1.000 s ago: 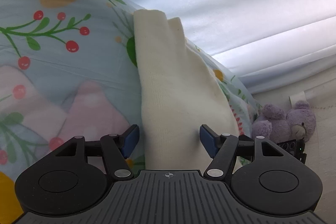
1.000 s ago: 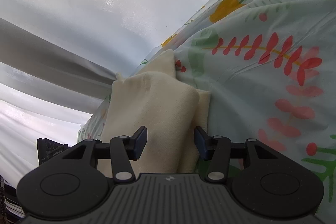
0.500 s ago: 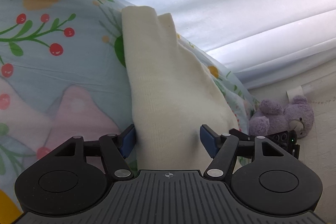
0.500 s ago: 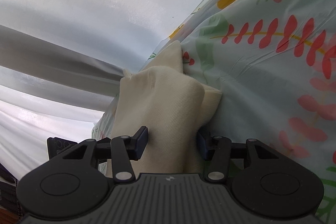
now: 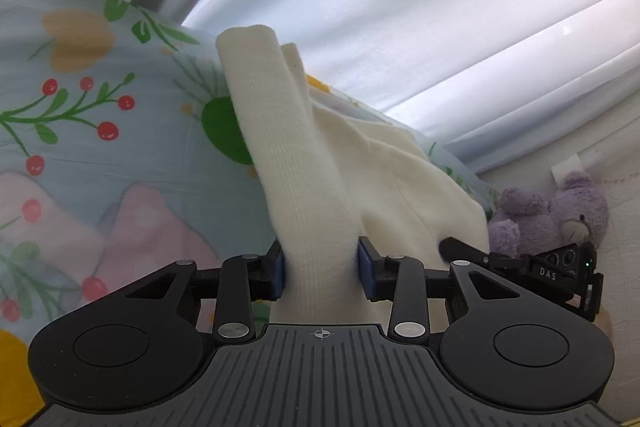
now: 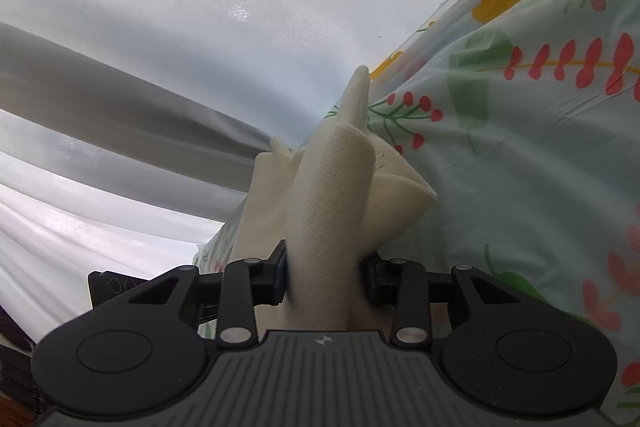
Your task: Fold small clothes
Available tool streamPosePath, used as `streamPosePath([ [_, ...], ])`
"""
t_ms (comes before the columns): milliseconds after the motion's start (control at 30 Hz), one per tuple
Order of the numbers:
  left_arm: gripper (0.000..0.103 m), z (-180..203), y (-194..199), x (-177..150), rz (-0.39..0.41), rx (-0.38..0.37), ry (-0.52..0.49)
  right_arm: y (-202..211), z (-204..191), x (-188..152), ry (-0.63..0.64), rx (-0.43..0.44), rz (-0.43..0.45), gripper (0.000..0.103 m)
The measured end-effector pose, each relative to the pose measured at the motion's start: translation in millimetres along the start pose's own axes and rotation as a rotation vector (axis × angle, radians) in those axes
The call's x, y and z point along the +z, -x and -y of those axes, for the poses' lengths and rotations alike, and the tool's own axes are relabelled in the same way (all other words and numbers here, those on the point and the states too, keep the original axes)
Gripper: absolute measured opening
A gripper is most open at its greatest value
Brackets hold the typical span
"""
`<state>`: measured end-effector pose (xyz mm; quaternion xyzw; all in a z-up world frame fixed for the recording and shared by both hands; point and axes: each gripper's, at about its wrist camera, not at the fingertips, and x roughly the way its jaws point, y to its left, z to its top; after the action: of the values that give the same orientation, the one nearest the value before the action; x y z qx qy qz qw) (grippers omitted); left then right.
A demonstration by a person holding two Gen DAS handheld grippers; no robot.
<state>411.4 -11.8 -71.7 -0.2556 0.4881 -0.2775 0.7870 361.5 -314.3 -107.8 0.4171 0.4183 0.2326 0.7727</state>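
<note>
A cream knitted garment (image 5: 304,163) lies on the floral bedsheet (image 5: 120,155). My left gripper (image 5: 321,271) has one end of it bunched between its blue pads, and its jaws are closing on the cloth. In the right wrist view the same cream garment (image 6: 332,195) rises off the bedsheet (image 6: 520,155) into my right gripper (image 6: 325,277), whose jaws are also closing with the fabric squeezed between the pads. The right gripper (image 5: 520,263) shows at the right edge of the left wrist view, at the garment's other end.
White curtains (image 5: 400,7) hang behind the bed, and also fill the left of the right wrist view as curtains (image 6: 160,47). A purple teddy bear (image 5: 560,211) sits on the floor at the right, beyond the bed's edge.
Both grippers closed from wide around the garment to pinching it. Both ends of the cloth are now gathered and lifted slightly off the sheet.
</note>
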Motion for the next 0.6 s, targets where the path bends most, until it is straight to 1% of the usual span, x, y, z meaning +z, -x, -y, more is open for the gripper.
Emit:
streamPosePath([
  [100,0.039,14,26,-4,0.038,0.019,-0.035,-2,-23,-9,0.032,0.026,-0.011,0.035],
  [167,0.039,16,46,-7,0.063,0.039,-0.036,-7,-37,-15,0.046,0.051,-0.026,0.035],
  [233,0.039,14,67,-11,0.075,0.069,-0.027,-11,-49,-23,0.057,0.074,-0.045,0.035],
  [300,0.039,11,85,-20,0.092,0.109,-0.04,-20,-61,-31,0.069,0.089,-0.067,0.035],
  [367,0.039,7,97,-29,0.105,0.178,-0.073,-33,-72,-42,0.102,0.089,-0.094,0.035],
  [467,0.041,-8,102,-37,0.098,0.284,-0.081,-56,-83,-58,0.128,0.056,-0.14,0.035],
  [533,0.044,-15,97,-44,0.11,0.393,-0.074,-72,-89,-69,0.163,0.002,-0.16,0.036],
  [567,0.044,-17,97,-49,0.12,0.449,-0.085,-76,-92,-73,0.184,-0.038,-0.158,0.04],
  [600,0.045,-16,99,-55,0.13,0.488,-0.096,-78,-95,-77,0.206,-0.107,-0.137,0.047],
])
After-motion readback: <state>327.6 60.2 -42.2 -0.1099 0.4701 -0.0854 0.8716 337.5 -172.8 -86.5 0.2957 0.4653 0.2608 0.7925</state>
